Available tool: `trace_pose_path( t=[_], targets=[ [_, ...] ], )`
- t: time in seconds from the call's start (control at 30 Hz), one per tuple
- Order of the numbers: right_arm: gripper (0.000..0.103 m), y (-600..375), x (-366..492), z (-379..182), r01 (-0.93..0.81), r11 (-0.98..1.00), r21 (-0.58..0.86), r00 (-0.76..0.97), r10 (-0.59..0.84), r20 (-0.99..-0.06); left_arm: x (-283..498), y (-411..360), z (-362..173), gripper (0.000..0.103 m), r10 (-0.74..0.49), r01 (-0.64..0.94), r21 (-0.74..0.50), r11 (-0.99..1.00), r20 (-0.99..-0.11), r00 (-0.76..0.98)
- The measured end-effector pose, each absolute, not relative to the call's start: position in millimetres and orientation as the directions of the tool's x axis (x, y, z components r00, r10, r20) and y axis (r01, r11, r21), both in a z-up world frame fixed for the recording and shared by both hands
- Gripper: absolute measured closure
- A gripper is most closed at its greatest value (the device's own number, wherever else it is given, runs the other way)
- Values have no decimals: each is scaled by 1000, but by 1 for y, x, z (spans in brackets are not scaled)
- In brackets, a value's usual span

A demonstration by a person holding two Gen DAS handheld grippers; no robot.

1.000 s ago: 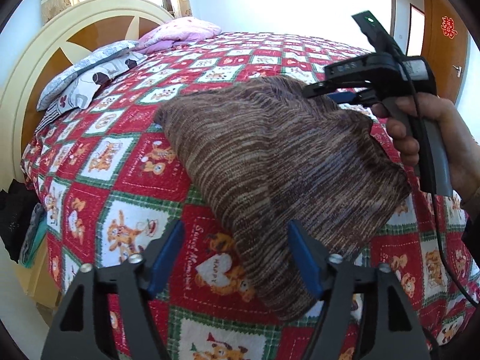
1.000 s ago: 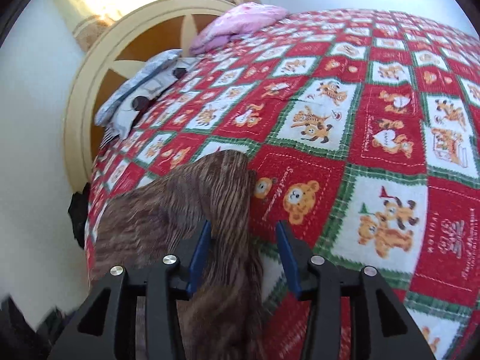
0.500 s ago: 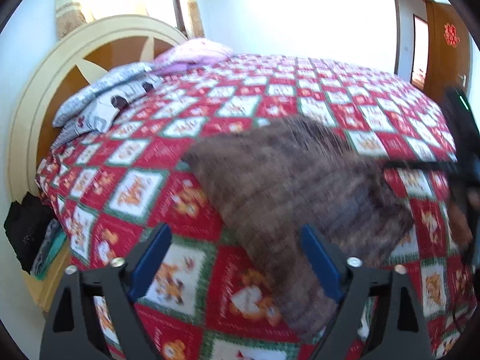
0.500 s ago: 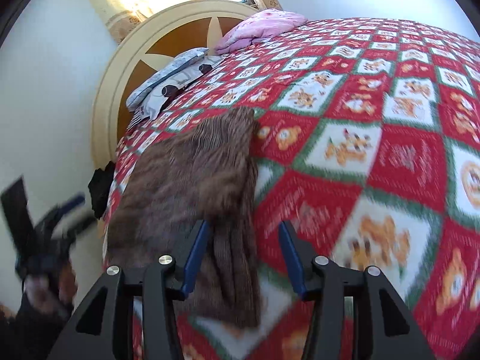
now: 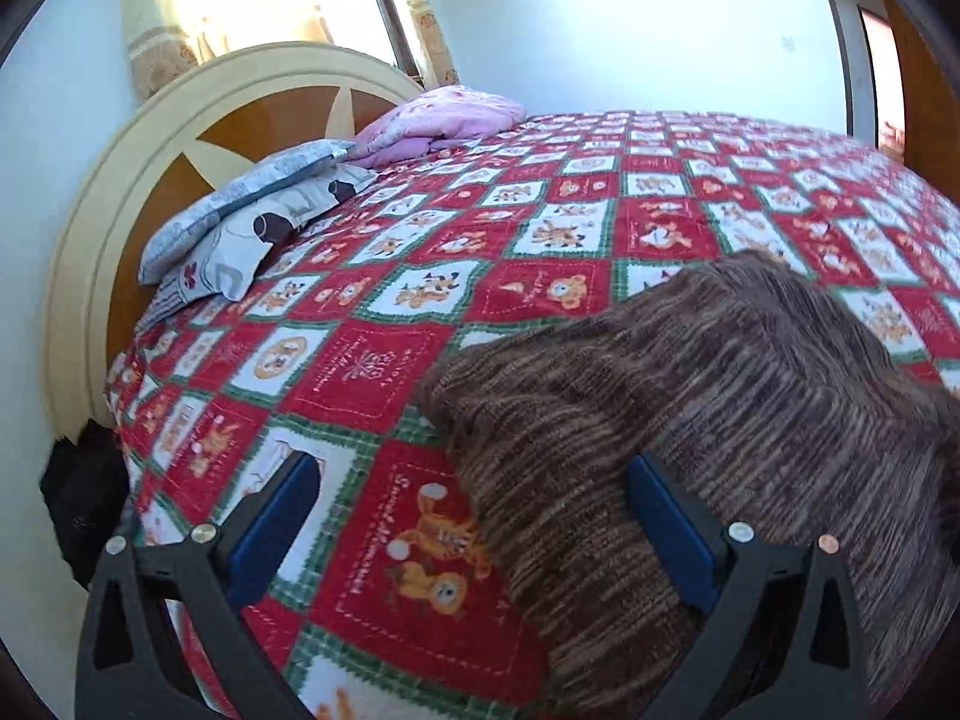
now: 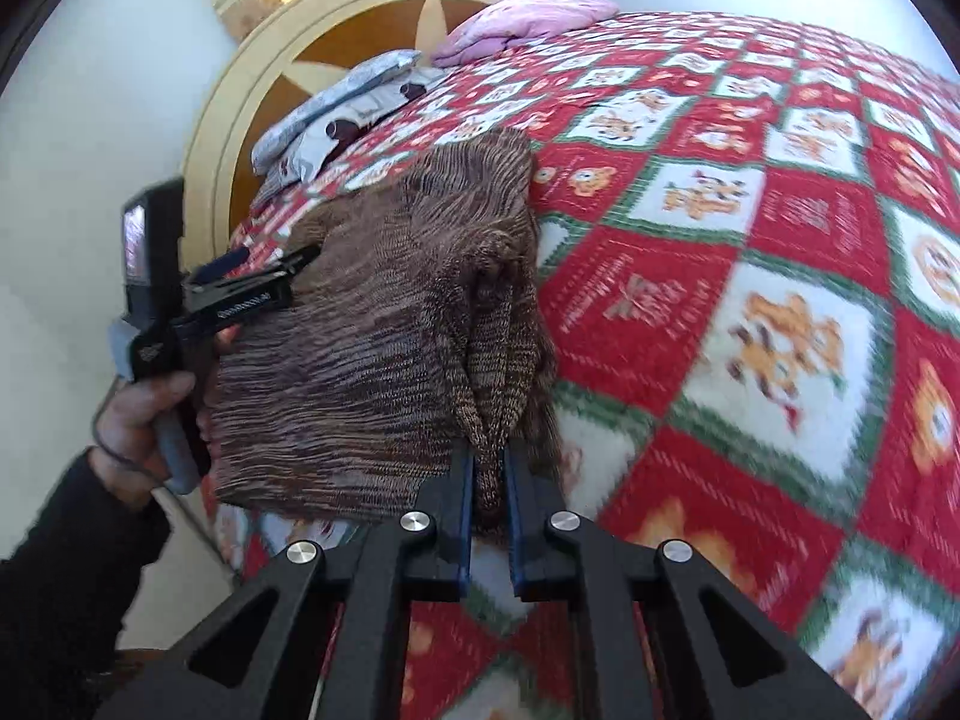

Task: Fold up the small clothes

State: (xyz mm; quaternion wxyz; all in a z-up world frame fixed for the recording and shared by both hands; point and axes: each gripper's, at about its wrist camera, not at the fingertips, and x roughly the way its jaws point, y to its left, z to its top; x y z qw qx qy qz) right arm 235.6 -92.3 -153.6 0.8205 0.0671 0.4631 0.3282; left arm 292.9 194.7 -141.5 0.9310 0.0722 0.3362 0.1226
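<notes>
A brown striped knit garment [image 5: 708, 414] lies folded on the red patchwork bedspread [image 5: 540, 228]. My left gripper [image 5: 474, 474] is open wide just above the bed, its right finger over the garment's near left edge. In the right wrist view the garment [image 6: 372, 324] lies left of centre. My right gripper [image 6: 487, 468] is shut on a bunched fold at the garment's near right edge. The left gripper [image 6: 282, 261] shows there from the side at the garment's left edge, held in a hand.
Grey and pink pillows [image 5: 252, 210] lie against the round yellow headboard [image 5: 120, 192] at the far left. The bed's left edge drops off near a dark bundle [image 5: 78, 498] on the floor. A door stands at the far right.
My right gripper has closed on the garment's near right edge. My left gripper has pulled back toward the garment's left side and stays open. The right hand no longer shows in the left view.
</notes>
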Motion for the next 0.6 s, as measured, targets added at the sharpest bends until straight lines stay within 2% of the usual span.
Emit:
trace_pose_path(
  t=[0.03, 0.2, 0.27, 0.33, 0.37, 0.47, 0.6],
  targets=[
    [98, -98, 234, -156, -452, 790, 415, 357, 586, -727, 292, 195, -141, 0, 271, -179, 209, 961, -610, 744],
    [98, -106, 243, -165, -391, 797, 460, 295, 582, -758, 289, 190, -148, 0, 261, -165, 213, 963, -589, 765],
    [90, -99, 238, -151, -412, 831, 374, 342, 521, -782, 289, 191, -146, 0, 259, -173, 199, 965, -596, 761],
    [56, -86, 229, -128, -445, 858, 257, 440, 459, -772, 288, 192, -142, 0, 261, -175, 198, 964, -607, 750],
    [52, -81, 227, -121, -464, 852, 241, 465, 466, -753, 285, 190, -139, 0, 265, -174, 206, 963, -605, 751],
    [52, -58, 224, -95, -546, 816, 189, 549, 519, -655, 268, 181, -129, 0, 260, -157, 222, 962, -575, 776],
    [53, -26, 237, -96, -671, 671, 314, 410, 689, -598, 246, 169, -121, 0, 226, -134, 203, 970, -557, 799]
  ],
)
